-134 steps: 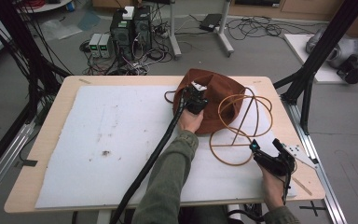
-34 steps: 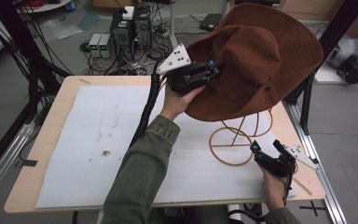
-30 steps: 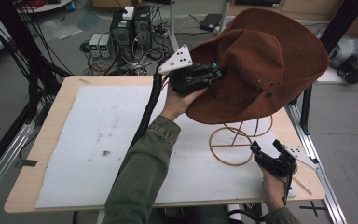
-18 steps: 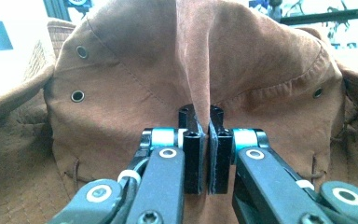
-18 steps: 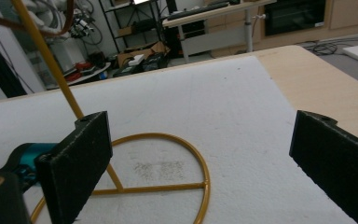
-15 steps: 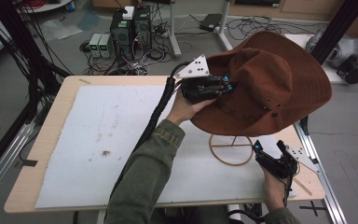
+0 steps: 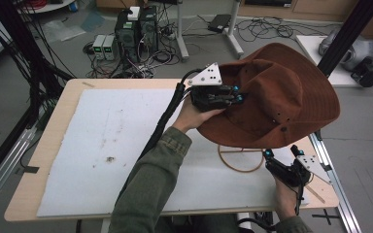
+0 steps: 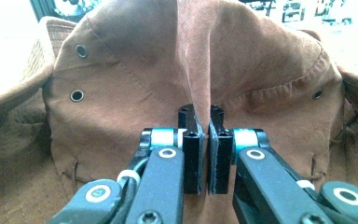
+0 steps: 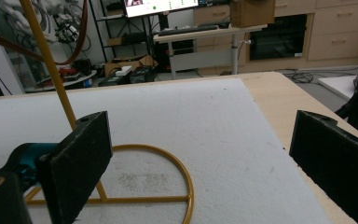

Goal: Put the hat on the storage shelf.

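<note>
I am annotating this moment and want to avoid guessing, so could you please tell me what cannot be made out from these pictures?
- Top of the yellow wire hat stand: in the high view the brown suede wide-brimmed hat covers it, so contact is unclear.
- Stand's upper part: cut off by the top edge in the right gripper view.
- Pinched fold's depth: hidden between the left gripper fingers in its own view.
- Right gripper: small and dim in the high view.

Computer towers (image 7: 135, 30) and tangled cables (image 7: 267, 26) crowd the floor (image 7: 272, 34).
</note>
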{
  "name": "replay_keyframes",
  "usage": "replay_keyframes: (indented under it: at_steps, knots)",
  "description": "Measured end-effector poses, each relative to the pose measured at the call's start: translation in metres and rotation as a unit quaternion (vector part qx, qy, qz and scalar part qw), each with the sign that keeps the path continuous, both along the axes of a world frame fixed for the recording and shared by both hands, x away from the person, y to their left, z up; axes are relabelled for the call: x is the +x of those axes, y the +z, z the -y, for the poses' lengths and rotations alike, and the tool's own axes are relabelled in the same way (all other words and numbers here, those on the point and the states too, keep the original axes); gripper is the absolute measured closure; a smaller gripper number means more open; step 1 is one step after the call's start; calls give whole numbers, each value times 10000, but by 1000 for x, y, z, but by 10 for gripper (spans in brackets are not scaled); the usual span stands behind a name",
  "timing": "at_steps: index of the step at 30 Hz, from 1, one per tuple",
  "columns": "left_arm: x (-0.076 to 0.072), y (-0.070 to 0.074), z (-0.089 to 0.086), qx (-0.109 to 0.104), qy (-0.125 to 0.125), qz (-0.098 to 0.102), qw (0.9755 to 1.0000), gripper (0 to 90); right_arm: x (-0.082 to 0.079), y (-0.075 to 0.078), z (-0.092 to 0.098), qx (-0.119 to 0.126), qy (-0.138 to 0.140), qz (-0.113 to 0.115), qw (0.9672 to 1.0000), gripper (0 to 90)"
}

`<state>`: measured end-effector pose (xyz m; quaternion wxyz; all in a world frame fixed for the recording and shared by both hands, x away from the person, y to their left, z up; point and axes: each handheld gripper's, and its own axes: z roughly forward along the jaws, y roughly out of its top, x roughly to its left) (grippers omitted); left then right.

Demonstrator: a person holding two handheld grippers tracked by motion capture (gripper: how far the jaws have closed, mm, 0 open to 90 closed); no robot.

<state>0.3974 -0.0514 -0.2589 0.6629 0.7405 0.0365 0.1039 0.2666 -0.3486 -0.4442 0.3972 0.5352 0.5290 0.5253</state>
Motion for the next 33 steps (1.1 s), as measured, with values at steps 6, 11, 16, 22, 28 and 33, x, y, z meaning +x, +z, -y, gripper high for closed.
replay_keyframes:
  at_steps: [6, 11, 16, 22, 28, 33]
  knots:
    - [3, -2, 1, 118, 69, -132, 9998, 862, 1, 0, -1, -23, 19, 9, 10000, 49]
    - [3, -2, 1, 121, 68, -129, 9998, 847, 1, 0, -2, -33, 44, -20, 10000, 49]
    - [1, -1, 2, 175, 130, -42, 9998, 833, 1, -1, -2, -48, 37, -32, 10000, 49]
    - [0, -2, 4, 99, 55, -20, 9999, 777, 1, 0, -2, -50, 56, -53, 10000, 49]
    - [0, -2, 5, 66, 106, 11, 9999, 695, 1, -1, -1, -37, 48, -69, 10000, 49]
    - [-1, -1, 5, -24, 200, 89, 9998, 544, 1, -1, -1, -10, 48, -84, 10000, 49]
